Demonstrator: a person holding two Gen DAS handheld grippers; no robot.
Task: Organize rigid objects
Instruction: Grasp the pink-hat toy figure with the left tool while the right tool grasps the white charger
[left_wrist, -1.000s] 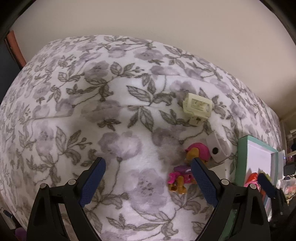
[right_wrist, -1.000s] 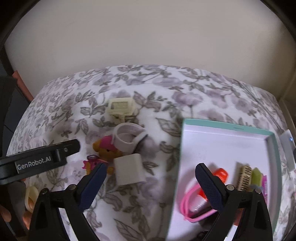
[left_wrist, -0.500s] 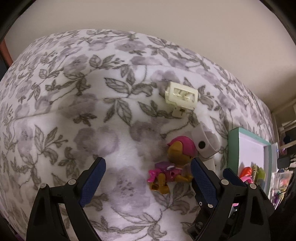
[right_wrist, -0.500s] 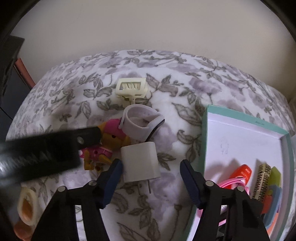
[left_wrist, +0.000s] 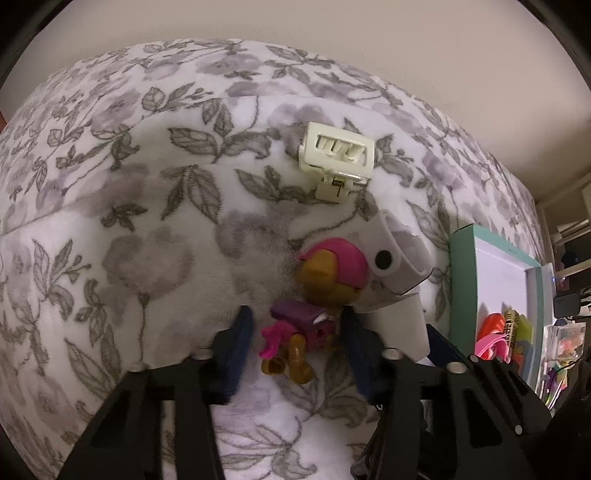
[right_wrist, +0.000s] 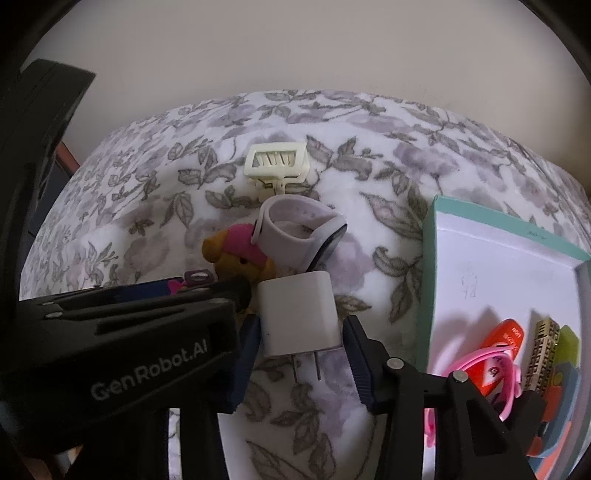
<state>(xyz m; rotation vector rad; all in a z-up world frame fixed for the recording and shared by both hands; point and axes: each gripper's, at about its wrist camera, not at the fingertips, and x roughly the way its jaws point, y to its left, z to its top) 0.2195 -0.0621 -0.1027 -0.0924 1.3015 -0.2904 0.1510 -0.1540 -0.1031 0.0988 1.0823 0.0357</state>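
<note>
**Both grippers closing: left on the toy, right on the charger**

Left gripper: jaws closing, toy figure between them. The toy (pink cap, tan head, pink and purple body) lies on the floral blanket with its legs toward the camera. Right-hand pad sits at the toy's body, apparently touching; left-hand pad has a visible gap to it. So not clamped yet.

Right gripper: jaws closing, white charger between them, prongs pointing toward the camera. Left pad is at the charger's lower edge, right pad just beside its other side with a sliver of blanket showing. Contact on the left pad: cannot tell. Charger lies on the blanket, not lifted as far as visible.

Layout in the right wrist view:
- Toy touches the charger's left side, and the left gripper's body covers its lower half.
- White strap loop sits just behind the charger, leaning on the toy's head.
- Cream hair clip lies further back, apart from the loop.
- Teal-rimmed box is to the right, well clear of both grippers. It holds a pink band, an orange item, a small comb-like piece and some coloured bits (too small to identify).

The two grippers are side by side, nearly touching, left one crossing in front of the right camera.
</note>
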